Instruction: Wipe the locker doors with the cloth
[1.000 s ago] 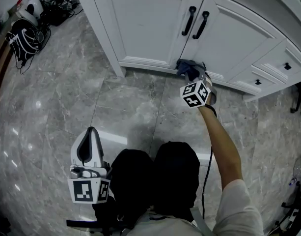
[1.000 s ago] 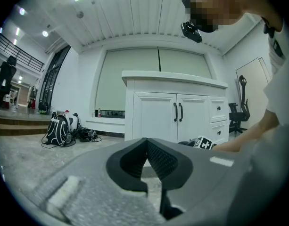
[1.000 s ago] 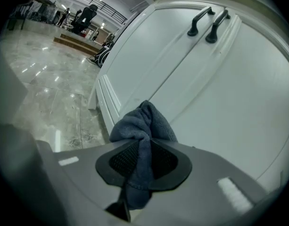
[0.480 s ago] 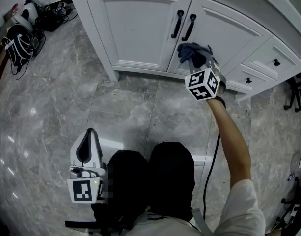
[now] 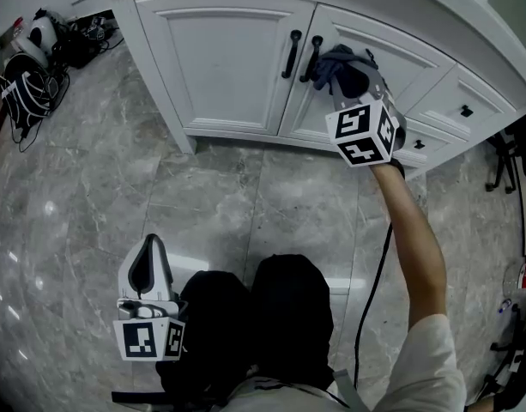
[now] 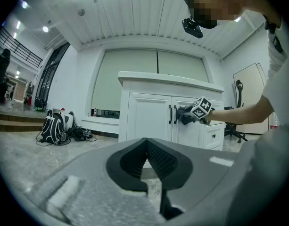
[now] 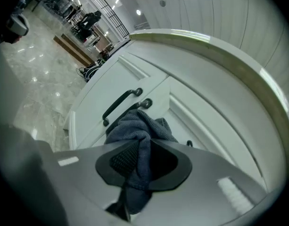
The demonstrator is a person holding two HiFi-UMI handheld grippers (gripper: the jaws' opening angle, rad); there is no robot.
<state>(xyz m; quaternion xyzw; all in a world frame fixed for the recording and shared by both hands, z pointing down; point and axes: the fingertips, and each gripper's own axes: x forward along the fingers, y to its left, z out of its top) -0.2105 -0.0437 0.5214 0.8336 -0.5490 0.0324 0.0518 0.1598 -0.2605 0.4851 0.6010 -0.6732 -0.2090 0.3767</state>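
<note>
**Cloth on the right door, just beside the handles**

Your right gripper (image 7: 140, 160) is pinching the dark cloth (image 5: 341, 67). Its jaws are closed on a fold, and the loose bunch bulges out ahead of the tips. That bunch sits against the right door (image 5: 410, 57), just to the right of the black handles (image 5: 293, 54) and about level with their upper ends. Your left gripper (image 6: 145, 142) has its jaws pressed together with nothing between them. It hangs low over the marble floor (image 5: 91, 187), well apart from the handles, so the right hand is the nearer one.

The handles stand upright along the seam, and the door's long axis runs the same way, so I judge up-and-down strokes beside them fit best. Open panel lies to the right of the handles and below them. Above, the countertop overhang (image 5: 468, 20) is close, and further right come the small drawers (image 5: 464, 110). The left door (image 5: 228, 67) lies across the handles. When you cross, lift the cloth clear of them, since the loose fold could snag.
</note>
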